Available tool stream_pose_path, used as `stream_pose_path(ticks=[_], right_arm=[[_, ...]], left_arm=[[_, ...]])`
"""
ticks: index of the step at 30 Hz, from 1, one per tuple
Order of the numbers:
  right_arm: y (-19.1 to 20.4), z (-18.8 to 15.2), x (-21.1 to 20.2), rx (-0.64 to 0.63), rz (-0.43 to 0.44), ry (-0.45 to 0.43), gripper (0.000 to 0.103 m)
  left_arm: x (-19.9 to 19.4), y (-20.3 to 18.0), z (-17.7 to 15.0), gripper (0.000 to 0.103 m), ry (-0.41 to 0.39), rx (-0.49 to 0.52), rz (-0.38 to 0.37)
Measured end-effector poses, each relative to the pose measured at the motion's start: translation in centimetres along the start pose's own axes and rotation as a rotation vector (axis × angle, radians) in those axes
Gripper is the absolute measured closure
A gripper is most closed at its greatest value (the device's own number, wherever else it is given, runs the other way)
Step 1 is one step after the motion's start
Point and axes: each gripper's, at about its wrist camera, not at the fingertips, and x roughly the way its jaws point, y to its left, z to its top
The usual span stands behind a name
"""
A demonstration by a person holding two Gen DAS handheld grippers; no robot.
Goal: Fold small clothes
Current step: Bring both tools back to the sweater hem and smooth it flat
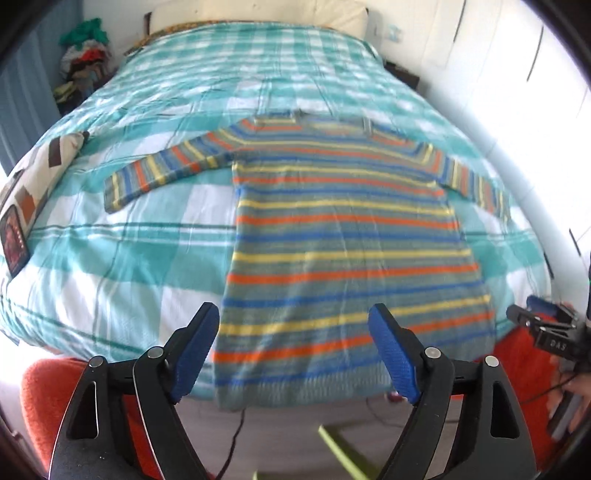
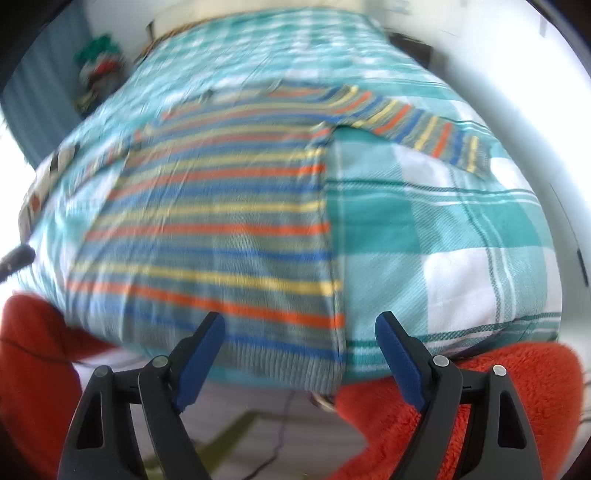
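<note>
While both cameras look down from above the foot of the bed, the striped sweater lies flat and face-up on the teal-and-white checked cover, unfolded. Its knit carries horizontal bands of grey-green, blue, orange and yellow, with a ribbed hem at the near end. Both sleeves are spread outward — the sweater's left-hand sleeve angles toward the near left, the other sleeve runs off toward the right edge of the bed. The long axis runs from the foot of the bed toward the head: hem nearest the cameras and overhanging the bed's near edge slightly, neckline pointing away toward the pillow. No containers are visible; a heap of mixed clothes sits off the far left corner of the bed, and a patterned cushion rests on the left edge.

The left gripper is spread wide, nothing between its blue pads, hanging over the hem's left part without touching it. The right gripper is likewise spread — empty, above the hem's right corner. Orange fleece shows below both grippers. The right-wrist view is motion-blurred, so fine detail of the knit cannot be judged there.
</note>
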Motion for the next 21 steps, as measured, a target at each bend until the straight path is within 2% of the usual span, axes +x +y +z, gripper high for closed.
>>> stream_pose_path(ticks=[4,5,7,10,11,14,18,21], right_arm=[[1.2,1.9,0.4,0.011,0.060,-0.048,0.020],[1.5,2.1,1.0,-0.007,0.064,-0.055,0.020],[1.9,2.3,2.9,-0.039,0.057,-0.045,0.020],[2.0,1.5,6.2,-0.043,0.035,0.057,0.020],[1.8,1.0,7.1,-0.036,0.027,0.094,0.020],[0.9,-0.5,8.8,-0.005,0.011,0.166,0.020],[0.6,-0.5,8.7,0.009,0.030,0.154,0.020],[1.0,-0.7,8.3,-0.012,0.020,0.144,0.020]], left_arm=[[2.7,-0.8,-1.4,0.015,-0.059,0.010,0.017],[3.8,-0.9,-1.5,0.015,-0.051,0.020,0.030],[5.8,-1.3,-2.2,0.015,-0.007,0.041,0.032],[10.0,-2.1,-3.9,0.015,0.140,0.132,0.076],[10.5,-2.3,-4.4,0.015,0.160,0.151,0.092],[9.9,-2.7,-5.0,0.012,0.147,0.185,0.118],[8.6,-2.2,-5.0,0.012,0.124,0.145,0.090],[7.5,-1.7,-4.7,0.012,0.074,0.108,0.078]])
